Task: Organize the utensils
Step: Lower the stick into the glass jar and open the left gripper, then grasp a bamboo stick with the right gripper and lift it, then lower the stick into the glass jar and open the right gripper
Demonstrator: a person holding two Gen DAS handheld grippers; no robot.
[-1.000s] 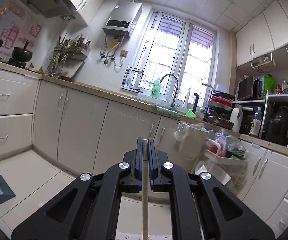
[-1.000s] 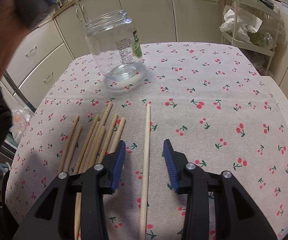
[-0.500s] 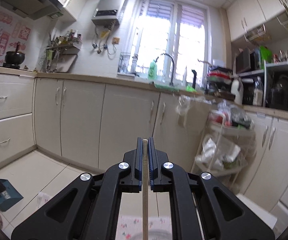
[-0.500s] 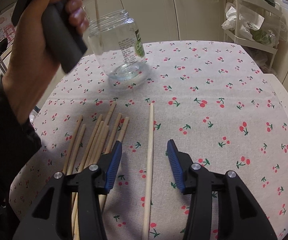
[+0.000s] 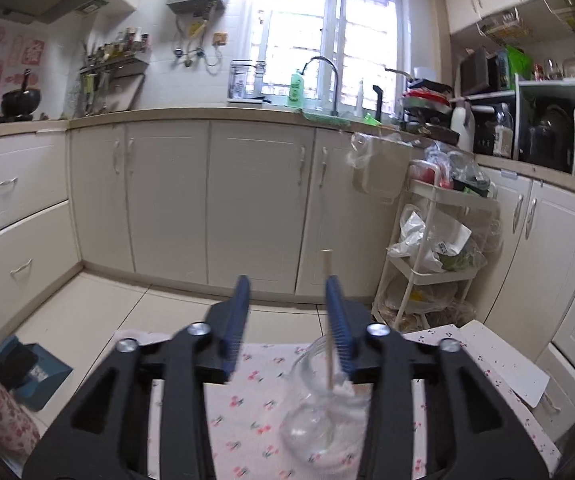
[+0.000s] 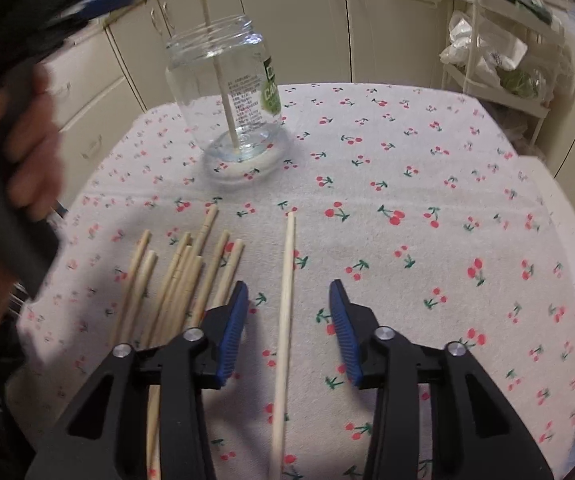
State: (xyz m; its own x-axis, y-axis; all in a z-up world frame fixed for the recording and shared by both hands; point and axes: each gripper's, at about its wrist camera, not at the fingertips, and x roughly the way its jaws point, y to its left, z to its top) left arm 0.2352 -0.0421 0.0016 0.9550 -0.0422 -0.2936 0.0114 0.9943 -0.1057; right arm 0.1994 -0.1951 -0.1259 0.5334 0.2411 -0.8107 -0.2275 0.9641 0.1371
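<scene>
A clear glass jar stands on the cherry-print tablecloth. One wooden chopstick stands inside it, leaning. In the left wrist view my left gripper is open above the jar, and the released chopstick rests by its right finger. My right gripper is open low over the table, its fingers either side of a single chopstick lying lengthwise. A bundle of several chopsticks lies to its left.
Kitchen cabinets and a white wire trolley with bags stand beyond the table. A paper sheet lies at the table's right corner. The person's hand on the left gripper handle is at the left.
My left gripper tilted down over the jar, opened and let go of its chopstick, which now stands in the jar. My right gripper stayed open over the single chopstick.
</scene>
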